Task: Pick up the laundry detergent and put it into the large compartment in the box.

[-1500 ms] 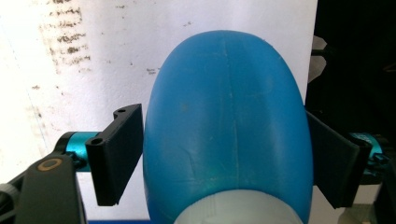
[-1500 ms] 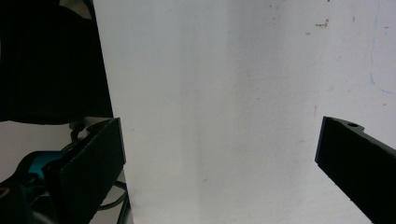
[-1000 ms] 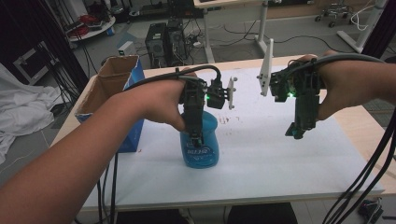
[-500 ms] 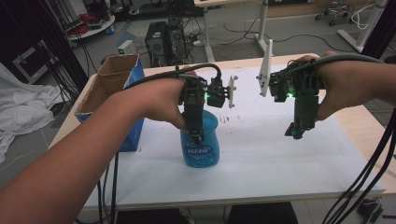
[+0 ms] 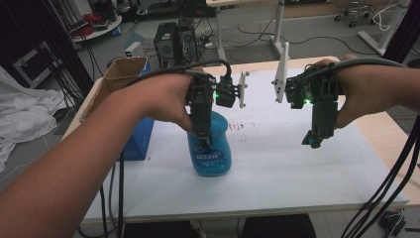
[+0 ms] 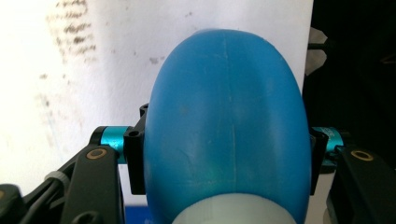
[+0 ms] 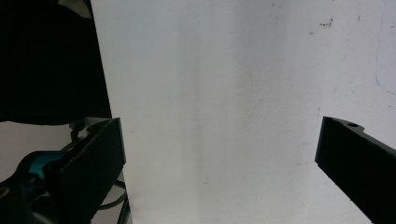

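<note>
Gripping a blue bottle (image 5: 210, 148) from above, the left hand-held gripper (image 5: 203, 136) is pressing its jaws on both sides of the bottle's body, having just been closing on it. In the left gripper view the bottle (image 6: 226, 126) is sitting tight between the jaws. It is standing upright on the white bench (image 5: 277, 163), near the bench's left side, beside a blue box (image 5: 134, 141). Its label is showing white lettering, too blurred to read. The right hand-held gripper (image 5: 313, 141) is hanging above the bench, well apart from the bottle, jaws wide apart with nothing between them. Dark smudges (image 5: 236, 126) are marking the bench behind the bottle.
</note>
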A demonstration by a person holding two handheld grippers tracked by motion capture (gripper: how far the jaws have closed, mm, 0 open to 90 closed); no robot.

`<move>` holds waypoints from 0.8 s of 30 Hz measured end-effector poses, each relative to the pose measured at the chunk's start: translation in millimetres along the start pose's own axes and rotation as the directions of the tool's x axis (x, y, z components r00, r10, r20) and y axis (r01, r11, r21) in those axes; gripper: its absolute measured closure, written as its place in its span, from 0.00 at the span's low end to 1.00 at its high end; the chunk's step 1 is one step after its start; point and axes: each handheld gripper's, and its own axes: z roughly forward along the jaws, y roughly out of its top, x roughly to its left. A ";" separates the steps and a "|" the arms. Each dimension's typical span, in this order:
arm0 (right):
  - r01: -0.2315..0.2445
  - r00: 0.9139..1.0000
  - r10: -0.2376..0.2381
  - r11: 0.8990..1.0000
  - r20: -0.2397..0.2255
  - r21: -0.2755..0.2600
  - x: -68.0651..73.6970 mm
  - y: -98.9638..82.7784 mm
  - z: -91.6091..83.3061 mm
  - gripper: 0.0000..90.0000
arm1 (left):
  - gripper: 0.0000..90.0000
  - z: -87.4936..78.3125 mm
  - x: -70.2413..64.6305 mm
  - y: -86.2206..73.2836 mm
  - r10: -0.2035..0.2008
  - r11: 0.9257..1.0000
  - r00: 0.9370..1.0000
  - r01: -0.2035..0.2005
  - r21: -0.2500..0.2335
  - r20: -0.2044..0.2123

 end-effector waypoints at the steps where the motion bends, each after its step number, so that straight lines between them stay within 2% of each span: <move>1: 0.001 1.000 -0.001 1.000 -0.002 0.000 -0.1 0.0 -0.1 0.01 | 0.43 -3.8 0.0 -1.5 0.001 1.000 1.000 -0.001 -0.004 -0.001; 3: -0.002 1.000 0.002 1.000 0.001 -0.002 0.1 0.1 -0.5 0.01 | 0.43 -14.6 0.3 -5.5 -0.006 1.000 1.000 0.006 -0.006 -0.016; 8: 0.001 1.000 -0.001 1.000 0.002 -0.004 1.0 2.3 -1.5 0.01 | 0.43 -44.9 6.2 -18.0 -0.056 0.998 0.998 0.057 0.023 -0.033; 14: 0.014 1.000 -0.014 1.000 0.004 -0.006 3.8 4.4 -2.1 0.01 | 0.43 -74.9 14.6 -33.1 -0.131 0.991 0.990 0.133 0.029 -0.056; 15: 0.014 1.000 -0.014 1.000 0.004 -0.006 3.8 4.4 -2.1 0.01 | 0.43 -74.9 14.6 -33.1 -0.131 0.991 0.990 0.133 0.029 -0.056; 18: 0.005 1.000 -0.005 1.000 0.003 -0.011 3.7 4.6 -3.1 0.01 | 0.43 -95.4 20.4 -46.6 -0.185 0.982 0.981 0.187 0.017 -0.062; 22: -0.006 1.000 0.006 1.000 0.003 -0.012 1.2 3.2 -3.8 0.01 | 0.43 -112.9 25.9 -60.2 -0.235 0.972 0.971 0.235 0.006 -0.048; 24: -0.007 1.000 0.007 1.000 0.003 -0.014 0.2 2.7 -3.6 0.01 | 0.43 -121.7 28.3 -67.5 -0.264 0.964 0.963 0.265 0.000 -0.048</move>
